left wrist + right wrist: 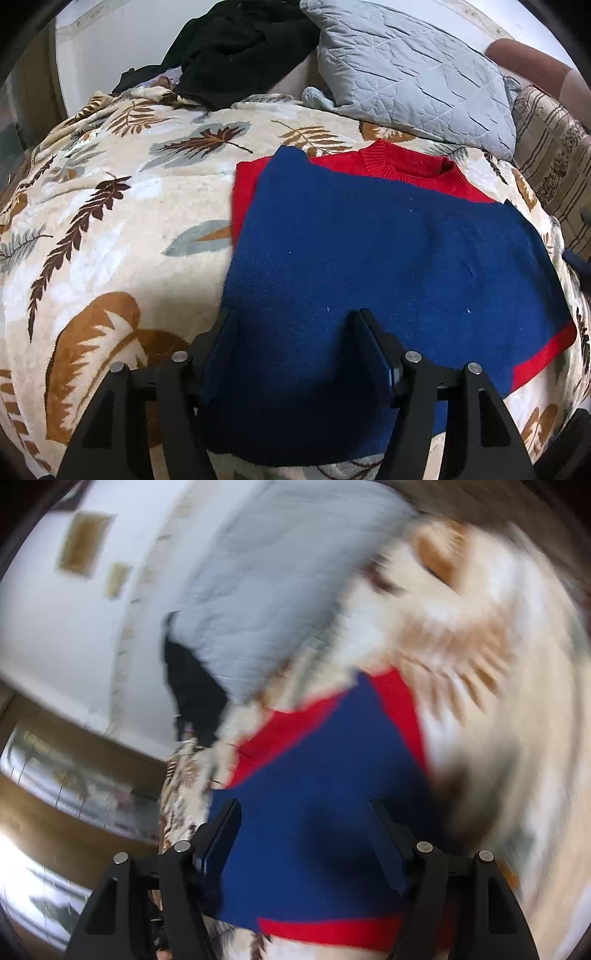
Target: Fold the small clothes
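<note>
Left wrist view: a blue and red knit sweater lies folded on a cream blanket printed with brown and grey leaves. Its blue panel faces up, the red collar points toward a grey quilted pillow, and a red hem band shows at the right edge. A heap of black clothing sits behind the blanket, to the left of the pillow. The left gripper hangs over the sweater's near edge, its jaws spread wide and gripping nothing; the blue fabric lies flat beneath and between them.

Right wrist view: the picture is smeared by motion. The right gripper also stands wide apart above the same sweater, with blue knit showing between the fingers and no fabric pinched. A red band runs along the sweater's near edge. The grey pillow and black clothing lie beyond.
</note>
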